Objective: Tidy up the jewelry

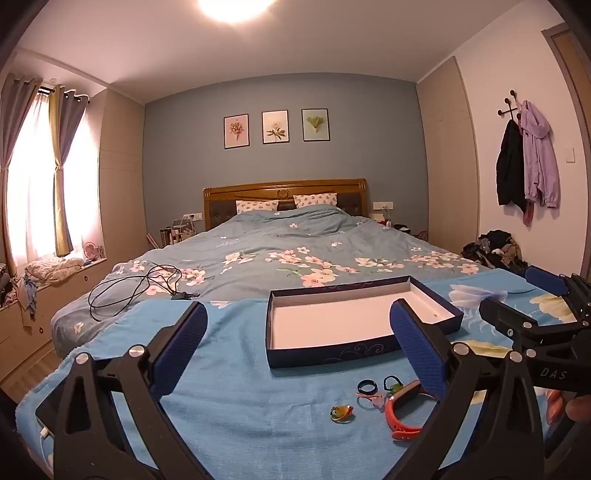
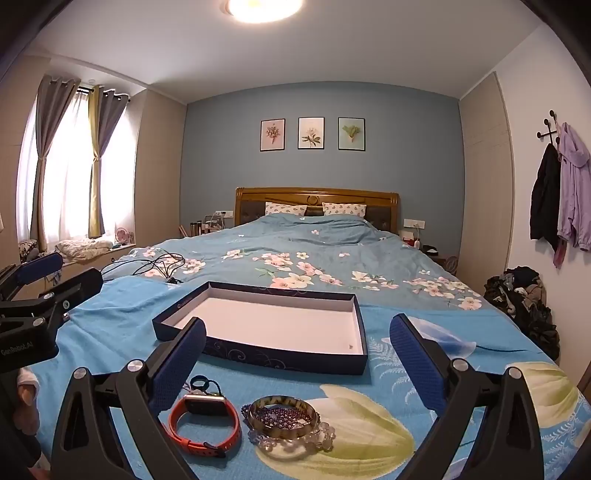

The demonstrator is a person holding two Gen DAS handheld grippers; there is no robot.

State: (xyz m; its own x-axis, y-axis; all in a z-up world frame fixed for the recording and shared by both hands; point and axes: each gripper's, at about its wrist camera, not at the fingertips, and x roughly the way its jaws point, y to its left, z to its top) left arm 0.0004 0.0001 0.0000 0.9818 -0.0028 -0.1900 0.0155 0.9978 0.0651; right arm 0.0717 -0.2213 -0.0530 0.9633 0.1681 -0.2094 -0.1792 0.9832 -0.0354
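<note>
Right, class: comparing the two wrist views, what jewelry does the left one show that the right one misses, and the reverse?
Left only: a small multicolored ring and a pink piece on the blue blanket. Right only: stacked bangle and bead bracelets. Both: the open box, the orange-strapped watch, a dark ring, and both open grippers, left and right.

A wooden-headboard bed (image 2: 317, 201) with floral blue bedding stands against a grey-blue wall (image 2: 321, 99) bearing three framed botanical prints (image 2: 311, 133), beside a bright curtained window (image 2: 70, 166) under a glowing round ceiling lamp (image 2: 264, 9).
</note>
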